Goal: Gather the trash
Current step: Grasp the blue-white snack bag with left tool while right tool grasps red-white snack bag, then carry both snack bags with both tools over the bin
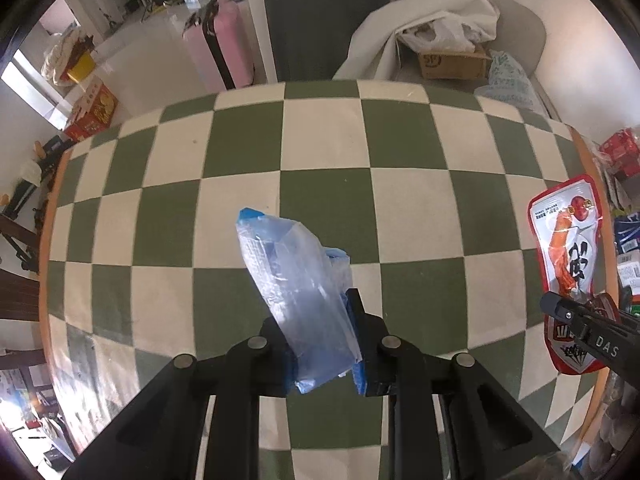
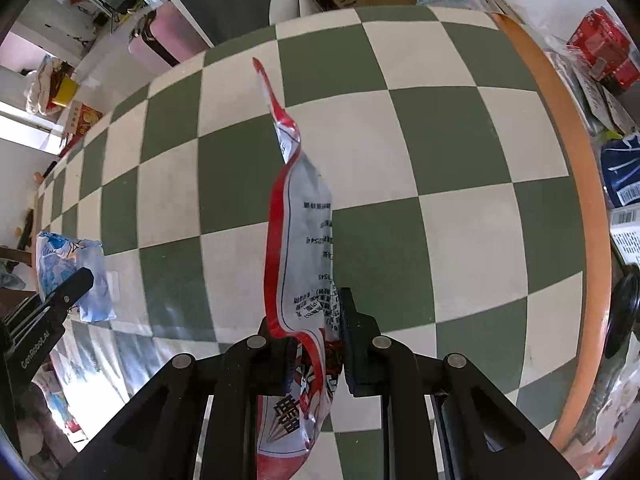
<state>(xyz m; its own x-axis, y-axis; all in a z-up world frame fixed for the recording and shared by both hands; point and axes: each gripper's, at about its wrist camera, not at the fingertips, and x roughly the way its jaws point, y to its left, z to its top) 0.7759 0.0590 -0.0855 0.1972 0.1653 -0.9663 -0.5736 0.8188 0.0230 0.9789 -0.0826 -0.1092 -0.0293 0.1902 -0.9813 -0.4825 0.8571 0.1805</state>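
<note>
The blue wrapper (image 1: 296,292), clear plastic with blue edges, stands upright between the closed fingers of the left gripper (image 1: 320,344), pinched at its lower end and held above the table (image 1: 360,140). From the right wrist view the same wrapper shows pale blue with printed figures, at the far left over the table's near edge, with one black finger (image 2: 68,288) of the left gripper across it.

The red packet (image 2: 300,240), a flat snack pouch with red borders and a grey printed back, is clamped edge-on between the closed fingers of the right gripper (image 2: 316,344); its top curls away above the checks and its lower end hangs down past the fingers. In the left wrist view the packet's front appears at the right edge, with a red sausage picture and dark characters, and the right gripper's finger lies across its lower part.

The table wears a green and cream checked cloth with an orange rim showing at its sides. Beyond the far edge stand a pink suitcase (image 1: 224,48), a cardboard box (image 1: 452,62) under white cloth, and a red box (image 1: 94,110) on the floor to the left
</note>
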